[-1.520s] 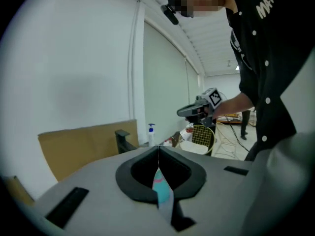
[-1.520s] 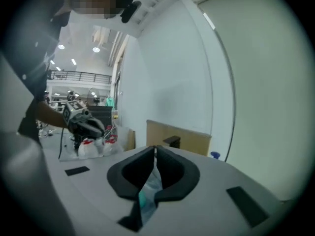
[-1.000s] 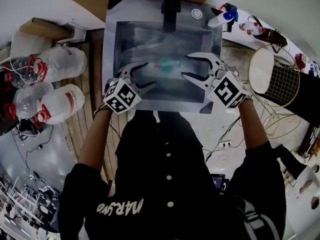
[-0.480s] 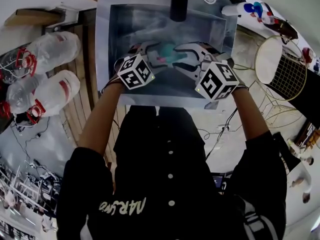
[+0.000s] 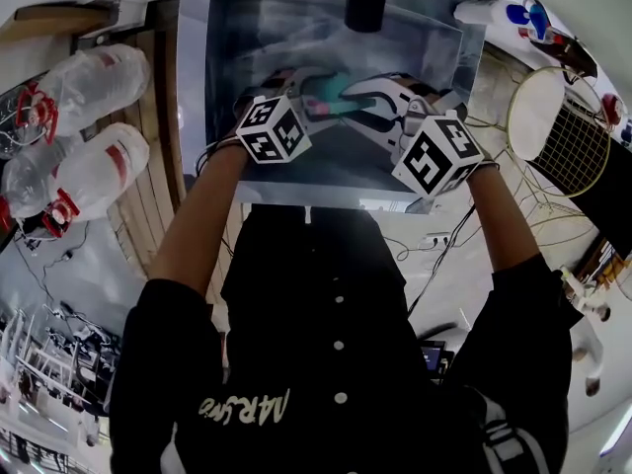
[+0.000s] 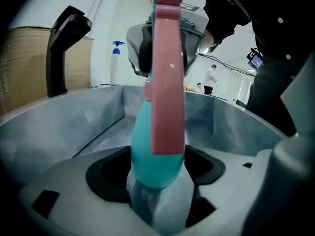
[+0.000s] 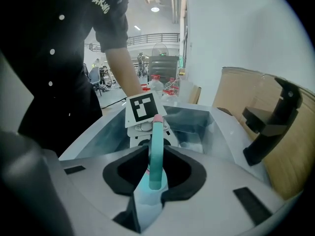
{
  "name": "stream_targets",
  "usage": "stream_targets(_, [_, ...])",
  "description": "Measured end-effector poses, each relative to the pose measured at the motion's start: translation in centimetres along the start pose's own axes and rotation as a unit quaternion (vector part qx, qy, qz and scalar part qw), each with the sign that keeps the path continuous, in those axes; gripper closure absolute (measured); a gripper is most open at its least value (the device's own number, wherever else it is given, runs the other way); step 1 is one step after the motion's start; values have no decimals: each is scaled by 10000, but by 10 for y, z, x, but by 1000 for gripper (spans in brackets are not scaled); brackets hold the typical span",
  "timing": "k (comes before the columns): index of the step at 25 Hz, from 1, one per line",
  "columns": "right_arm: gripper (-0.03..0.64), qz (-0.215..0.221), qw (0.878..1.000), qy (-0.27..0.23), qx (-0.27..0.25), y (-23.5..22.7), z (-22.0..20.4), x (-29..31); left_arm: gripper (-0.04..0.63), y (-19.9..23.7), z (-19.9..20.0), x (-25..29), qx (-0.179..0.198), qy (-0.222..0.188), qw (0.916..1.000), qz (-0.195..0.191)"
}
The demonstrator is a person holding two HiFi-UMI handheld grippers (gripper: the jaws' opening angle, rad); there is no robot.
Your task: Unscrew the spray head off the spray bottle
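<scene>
Your left gripper (image 6: 157,152) stands wide round the spray bottle (image 6: 153,167), down in the sink (image 5: 232,42). Its jaws have just been closing, and both now hug the teal body. Only that gripper's own view shows the pink strip (image 6: 167,77) running up the front, cut off at the top edge. From your head camera the bottle is just a teal-and-pink sliver between the two grippers, and how it lies is hard to read. Your right gripper (image 7: 156,149), jaws just closing too, pinches narrowly on a slim teal part (image 7: 155,163) with a pink tip. Which part of the bottle that is, I cannot tell. The black tap (image 7: 269,119) stands at the right.
</scene>
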State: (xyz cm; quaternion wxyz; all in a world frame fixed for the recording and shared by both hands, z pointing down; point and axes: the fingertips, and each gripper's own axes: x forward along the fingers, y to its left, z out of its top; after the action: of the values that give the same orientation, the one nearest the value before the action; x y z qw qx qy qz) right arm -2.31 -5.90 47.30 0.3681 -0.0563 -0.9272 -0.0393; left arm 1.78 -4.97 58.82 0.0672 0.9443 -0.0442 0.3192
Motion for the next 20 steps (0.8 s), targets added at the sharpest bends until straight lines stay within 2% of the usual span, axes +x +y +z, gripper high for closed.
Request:
stream_targets(3, [514,179,9998,-113,-69,2,-2,-1,241,0,-1,0,120,-118,9998,-46])
stream_targets(6, [515,543,9974,-334,-336,6,-3,-3,242,-2,1,1,235,-172,9994,-168])
stream_targets(13, [515,1662,9800,-645,-885,10,-5,-13,266,-2,2,-1,248,-226,9989,-332])
stream_targets(20, [514,2181,9652,-926,-1108,16,-5,-17,279,-5,0,-3,370,-189,9983,-404])
